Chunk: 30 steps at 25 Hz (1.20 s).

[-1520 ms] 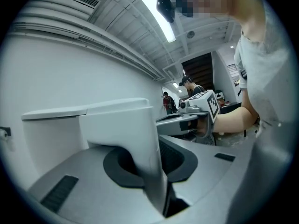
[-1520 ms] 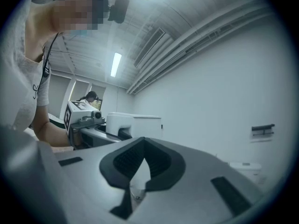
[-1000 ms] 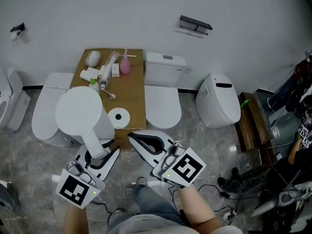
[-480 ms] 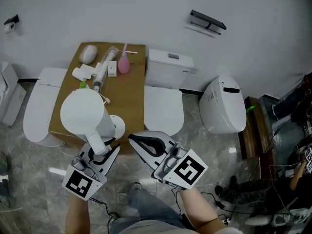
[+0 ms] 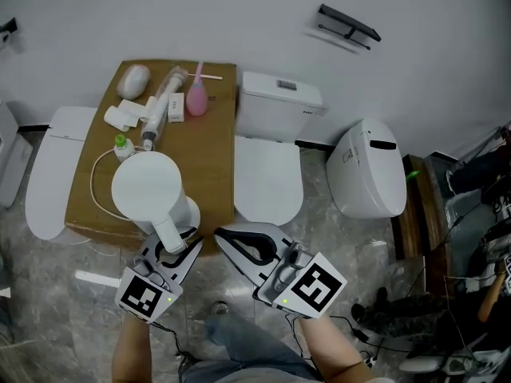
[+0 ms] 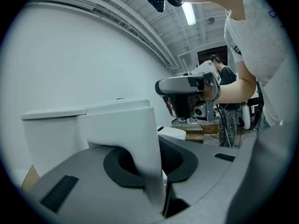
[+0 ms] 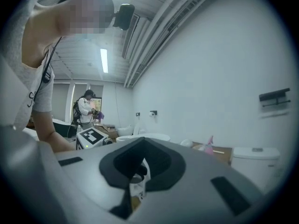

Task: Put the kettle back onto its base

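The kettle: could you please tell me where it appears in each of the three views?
Head view: the kettle is left of centre, over the cardboard table, handle in the left gripper jaws.
Left gripper view: it fills the left and centre, handle clamped between the jaws.
Right gripper view: probably the white rim just above the jaws.
Shared landmark: the cardboard table, lower left for the left gripper, mid-right for the right.
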Each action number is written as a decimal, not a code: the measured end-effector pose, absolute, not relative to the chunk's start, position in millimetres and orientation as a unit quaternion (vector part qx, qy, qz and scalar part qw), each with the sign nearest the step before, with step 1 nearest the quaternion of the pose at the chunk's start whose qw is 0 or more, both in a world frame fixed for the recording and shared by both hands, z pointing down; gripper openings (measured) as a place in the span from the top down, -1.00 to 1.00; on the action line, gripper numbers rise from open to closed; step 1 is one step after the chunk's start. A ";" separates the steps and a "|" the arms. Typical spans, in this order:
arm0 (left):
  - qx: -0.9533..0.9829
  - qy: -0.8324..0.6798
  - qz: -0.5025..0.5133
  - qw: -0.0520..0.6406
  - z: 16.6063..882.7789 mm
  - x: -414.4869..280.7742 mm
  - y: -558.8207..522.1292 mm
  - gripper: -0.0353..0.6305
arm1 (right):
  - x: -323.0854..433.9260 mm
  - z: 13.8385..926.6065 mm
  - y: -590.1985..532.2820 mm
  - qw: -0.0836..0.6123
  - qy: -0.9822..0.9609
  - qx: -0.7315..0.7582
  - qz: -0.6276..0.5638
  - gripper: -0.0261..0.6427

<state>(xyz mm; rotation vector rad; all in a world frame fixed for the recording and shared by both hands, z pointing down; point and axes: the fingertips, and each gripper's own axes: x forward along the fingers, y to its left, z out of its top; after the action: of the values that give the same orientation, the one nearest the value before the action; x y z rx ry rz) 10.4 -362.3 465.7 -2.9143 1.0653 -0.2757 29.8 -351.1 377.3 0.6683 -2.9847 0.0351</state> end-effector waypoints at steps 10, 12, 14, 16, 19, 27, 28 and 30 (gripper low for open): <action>-0.937 0.337 -0.089 0.005 498.2 24.4 -378.6 0.68 | 37.1 400.9 -362.5 0.063 -0.974 0.219 0.018 0.90; -0.937 0.337 -0.093 0.006 498.3 26.0 -382.3 0.68 | 37.0 401.5 -363.6 0.065 -0.974 0.218 0.018 0.90; -0.937 0.336 -0.098 0.004 497.7 27.1 -384.3 0.68 | 36.4 400.9 -364.5 0.065 -0.974 0.218 0.017 0.90; -0.938 0.332 -0.100 0.009 498.7 29.1 -381.4 0.68 | 35.9 399.9 -364.7 0.063 -0.974 0.218 0.017 0.90; -0.939 0.328 -0.100 0.007 498.3 33.2 -374.0 0.68 | 36.3 398.8 -365.2 0.062 -0.974 0.218 0.019 0.90; -0.942 0.318 -0.107 -0.011 504.3 36.3 -381.6 0.68 | 31.4 393.5 -360.6 0.061 -0.975 0.213 0.014 0.90; -0.942 0.317 -0.115 -0.009 507.9 37.3 -379.7 0.68 | 31.2 392.9 -358.8 0.061 -0.975 0.212 0.012 0.90; -0.941 0.313 -0.125 0.001 512.3 39.8 -373.8 0.67 | 32.9 393.8 -356.3 0.066 -0.975 0.212 0.012 0.90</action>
<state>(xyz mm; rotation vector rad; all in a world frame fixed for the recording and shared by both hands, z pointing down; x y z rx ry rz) 39.8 -373.8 512.3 -2.9550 0.9822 -0.3932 32.9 -356.3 393.8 0.6409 -2.9408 0.0370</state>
